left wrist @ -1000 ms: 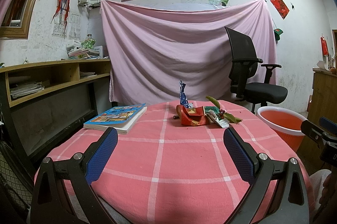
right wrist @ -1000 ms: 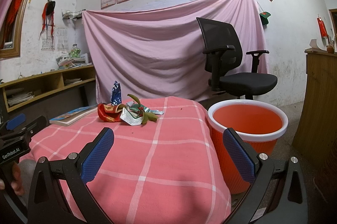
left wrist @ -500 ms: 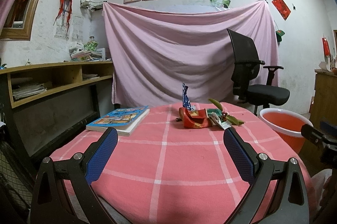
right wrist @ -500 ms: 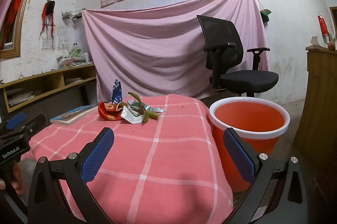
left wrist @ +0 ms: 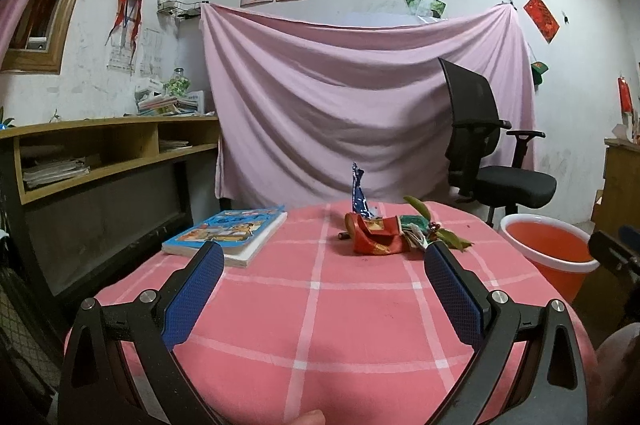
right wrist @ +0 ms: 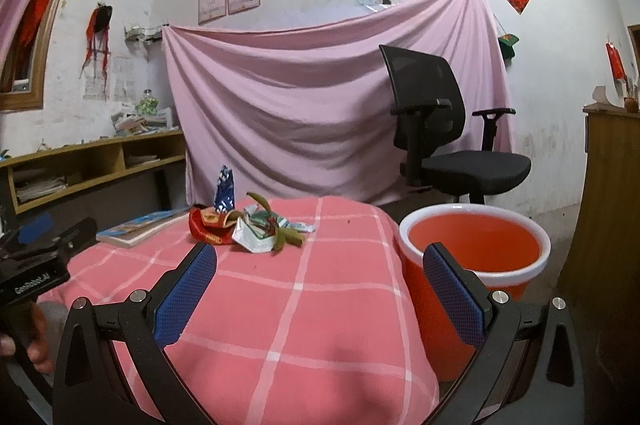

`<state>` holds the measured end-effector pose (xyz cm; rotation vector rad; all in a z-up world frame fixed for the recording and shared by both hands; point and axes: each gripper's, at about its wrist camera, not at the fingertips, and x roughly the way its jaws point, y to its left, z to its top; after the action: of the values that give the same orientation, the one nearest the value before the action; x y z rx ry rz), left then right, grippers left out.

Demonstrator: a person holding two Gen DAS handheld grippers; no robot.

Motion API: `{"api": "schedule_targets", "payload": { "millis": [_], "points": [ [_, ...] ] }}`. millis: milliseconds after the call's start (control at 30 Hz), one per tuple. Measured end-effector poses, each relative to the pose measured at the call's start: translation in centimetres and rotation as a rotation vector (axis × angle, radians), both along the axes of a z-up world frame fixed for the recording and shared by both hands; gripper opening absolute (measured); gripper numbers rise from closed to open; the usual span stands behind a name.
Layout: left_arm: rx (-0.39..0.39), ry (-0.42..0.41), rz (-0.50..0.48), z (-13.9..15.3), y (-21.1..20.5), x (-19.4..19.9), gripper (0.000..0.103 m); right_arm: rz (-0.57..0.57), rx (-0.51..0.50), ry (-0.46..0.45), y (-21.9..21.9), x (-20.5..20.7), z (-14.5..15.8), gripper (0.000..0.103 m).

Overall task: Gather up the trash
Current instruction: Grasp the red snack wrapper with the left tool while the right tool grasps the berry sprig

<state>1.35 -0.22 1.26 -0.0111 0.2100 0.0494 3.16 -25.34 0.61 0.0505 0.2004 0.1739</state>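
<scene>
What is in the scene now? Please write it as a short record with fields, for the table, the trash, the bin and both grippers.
Table: round table under a pink checked cloth
Trash: pile of crumpled wrappers with a red foil packet, a blue foil wrapper standing upright and green leaves, on the far part of the table
Other item: blue illustrated book, left of the pile
Bin: orange plastic bucket with a white rim, on the floor beside the table, nothing visible inside
Left gripper: jaws open, holding nothing, short of the pile
Right gripper: jaws open, holding nothing
</scene>
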Motion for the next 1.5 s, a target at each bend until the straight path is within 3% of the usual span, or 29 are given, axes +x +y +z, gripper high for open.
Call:
{"api": "schedule_targets", "payload": {
  "millis": [267, 500, 700, 1000, 1200, 1267, 1400, 1500],
  "points": [
    [-0.003, 0.000, -0.006, 0.7, 0.0, 3.9, 0.098, 0.007, 0.040, -0.100, -0.5, 2.3, 2.2, 0.103],
    [-0.016, -0.067, 0.029, 2.0, 0.7, 7.8, 0.098, 0.052, 0.027, -0.121, 0.1, 6.1, 3.9, 0.103],
    [-0.009, -0.001, 0.012, 1.8, 1.3, 12.7, 0.098, 0.033, -0.062, -0.073, 1.5, 10.5, 3.9, 0.103],
    [-0.048, 0.018, 0.062, 1.7, 3.4, 16.6, 0.098, 0.107, -0.063, 0.054, 2.8, 16.8, 3.0, 0.103],
    [-0.116, 0.167, -0.026, 0.2, 4.1, 18.9, 0.098, 0.155, -0.090, 0.158, 4.0, 18.5, 1.1, 0.103],
    [-0.124, 0.206, -0.042, 0.0, 3.9, 19.4, 0.098, 0.179, -0.115, 0.213, 4.5, 19.4, 0.7, 0.099],
    [-0.103, 0.279, -0.068, -0.7, 2.8, 20.4, 0.098, 0.232, -0.122, 0.289, 5.1, 20.6, 0.0, 0.071],
    [-0.089, 0.314, -0.098, -1.1, 2.3, 20.8, 0.097, 0.288, -0.105, 0.349, 5.4, 21.8, -0.5, 0.058]
  ]
}}
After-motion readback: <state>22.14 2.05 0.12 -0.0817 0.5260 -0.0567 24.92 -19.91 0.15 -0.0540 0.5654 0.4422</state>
